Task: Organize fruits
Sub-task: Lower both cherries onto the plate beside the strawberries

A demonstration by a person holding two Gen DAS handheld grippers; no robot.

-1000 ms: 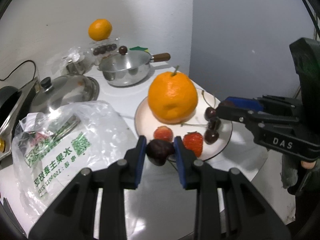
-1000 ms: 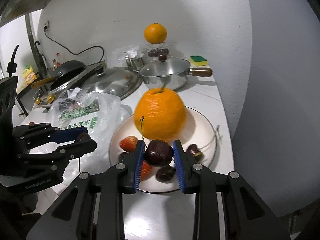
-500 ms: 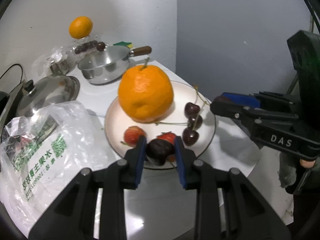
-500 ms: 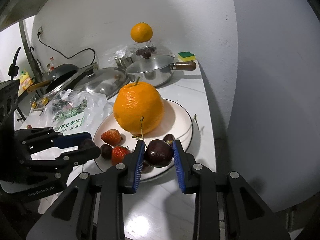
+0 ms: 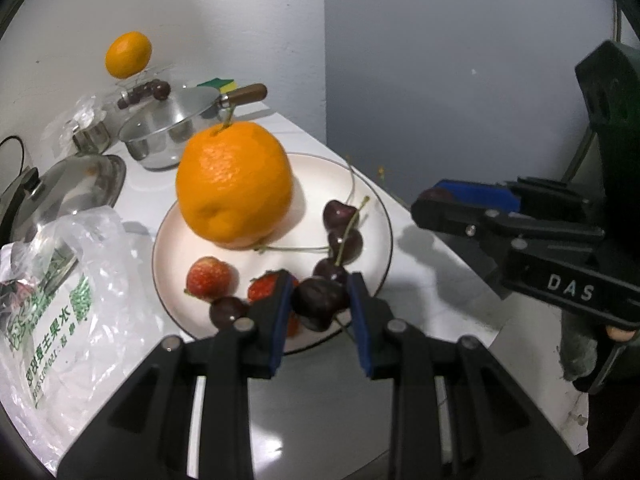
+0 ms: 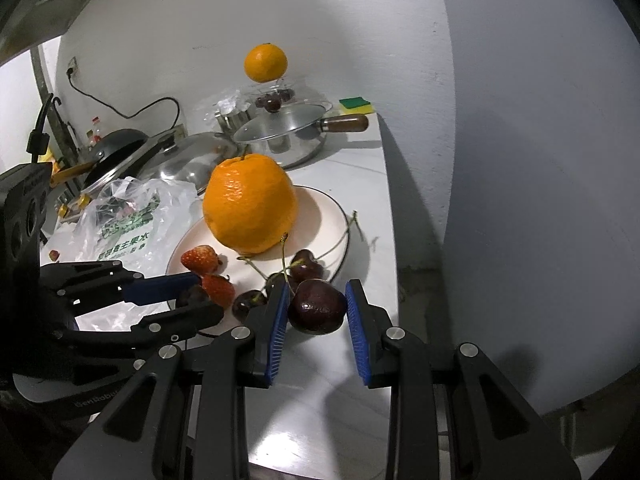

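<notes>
A white plate (image 5: 372,248) holds a big orange (image 5: 234,186), two strawberries (image 5: 208,278) and several dark cherries (image 5: 346,242). My left gripper (image 5: 318,292) is shut on a dark cherry (image 5: 318,304) over the plate's near rim. In the right wrist view, my right gripper (image 6: 316,296) is shut on another dark cherry (image 6: 318,306), just off the plate's (image 6: 328,220) near right rim, above the counter. The left gripper (image 6: 196,296) comes in from the left by the strawberries (image 6: 218,288). The right gripper (image 5: 436,200) shows at the right of the left wrist view.
A crumpled plastic bag (image 5: 60,300) lies left of the plate. Behind it are a steel pot lid (image 5: 68,188), a lidded steel pan (image 5: 176,136) and a second orange (image 5: 128,54) on a glass bowl of cherries. The counter edge (image 6: 394,240) runs close along the plate's right.
My left gripper has carried its cherry forward and right, from the counter in front of the plate to over its near rim. My right gripper has drifted right with its cherry, off the plate.
</notes>
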